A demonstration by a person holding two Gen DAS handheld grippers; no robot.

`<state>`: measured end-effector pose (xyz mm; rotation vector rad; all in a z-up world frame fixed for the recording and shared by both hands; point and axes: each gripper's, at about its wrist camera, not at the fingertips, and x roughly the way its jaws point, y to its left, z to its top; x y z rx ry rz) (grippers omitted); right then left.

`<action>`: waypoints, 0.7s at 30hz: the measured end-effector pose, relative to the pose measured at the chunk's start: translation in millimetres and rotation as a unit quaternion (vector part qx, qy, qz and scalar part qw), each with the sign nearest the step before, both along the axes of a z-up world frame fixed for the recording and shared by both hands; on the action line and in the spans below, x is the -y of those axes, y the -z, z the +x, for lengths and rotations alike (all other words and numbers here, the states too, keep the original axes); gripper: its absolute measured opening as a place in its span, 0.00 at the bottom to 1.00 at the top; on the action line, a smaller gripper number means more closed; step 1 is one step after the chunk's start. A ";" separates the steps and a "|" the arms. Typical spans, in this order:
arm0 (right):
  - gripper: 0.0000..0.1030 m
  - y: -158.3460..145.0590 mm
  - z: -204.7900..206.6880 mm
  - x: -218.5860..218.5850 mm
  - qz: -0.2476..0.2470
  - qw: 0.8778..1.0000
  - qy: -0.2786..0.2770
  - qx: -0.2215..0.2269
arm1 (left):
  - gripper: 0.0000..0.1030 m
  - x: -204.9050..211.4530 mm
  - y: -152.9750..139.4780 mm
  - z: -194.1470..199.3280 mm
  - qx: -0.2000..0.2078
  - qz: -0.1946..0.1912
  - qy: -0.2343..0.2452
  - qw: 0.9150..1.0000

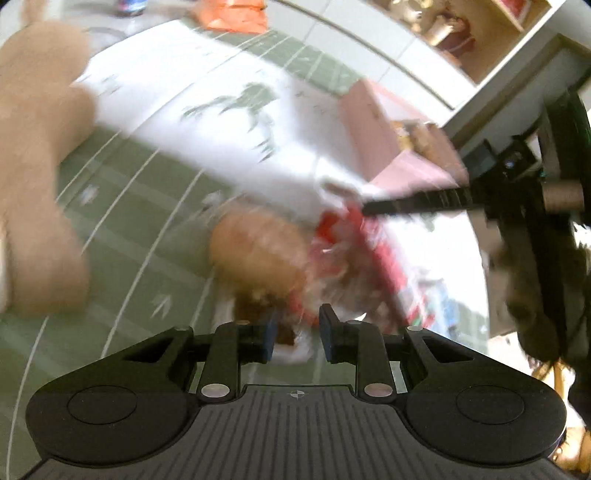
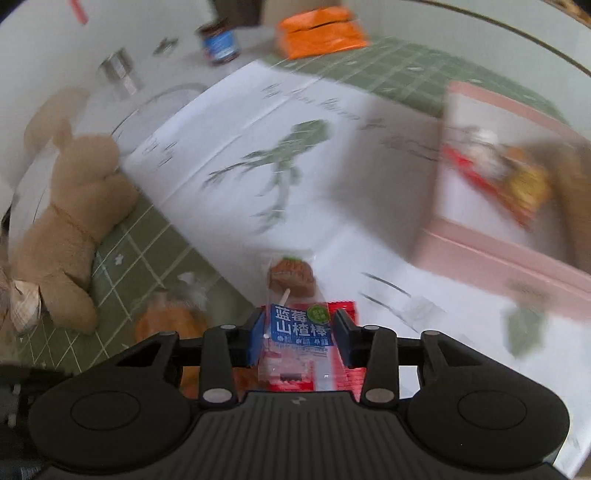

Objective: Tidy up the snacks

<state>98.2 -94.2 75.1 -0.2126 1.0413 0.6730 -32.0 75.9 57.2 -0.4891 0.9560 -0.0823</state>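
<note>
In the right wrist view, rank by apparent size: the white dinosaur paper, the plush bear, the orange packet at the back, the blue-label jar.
1. white dinosaur paper
2. plush bear
3. orange packet
4. blue-label jar

The packet and jar lie farthest away, so their true sizes are unsure.

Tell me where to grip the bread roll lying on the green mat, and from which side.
Grip the bread roll across its rounded middle, coming from above, a judgement: it lies flat on the green mat, its clear wrapper bunched at the far end. The left gripper looks empty.
</note>
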 end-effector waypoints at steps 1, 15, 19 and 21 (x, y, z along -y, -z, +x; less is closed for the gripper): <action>0.38 -2.7 -2.4 12.6 -0.001 1.000 0.013 0.006 | 0.27 1.9 -5.5 7.3 0.013 -0.004 0.008 1.000; 0.60 8.0 -41.9 103.9 0.002 0.996 0.093 0.017 | 0.27 34.3 5.3 54.2 -0.011 0.030 0.046 0.998; 0.68 8.3 -58.5 94.2 0.009 0.996 0.084 0.021 | 0.27 37.0 2.5 38.5 -0.014 0.058 0.077 0.995; 0.69 10.0 -62.1 88.8 0.003 0.996 0.084 0.025 | 0.27 34.3 1.9 27.8 -0.020 0.064 0.088 0.994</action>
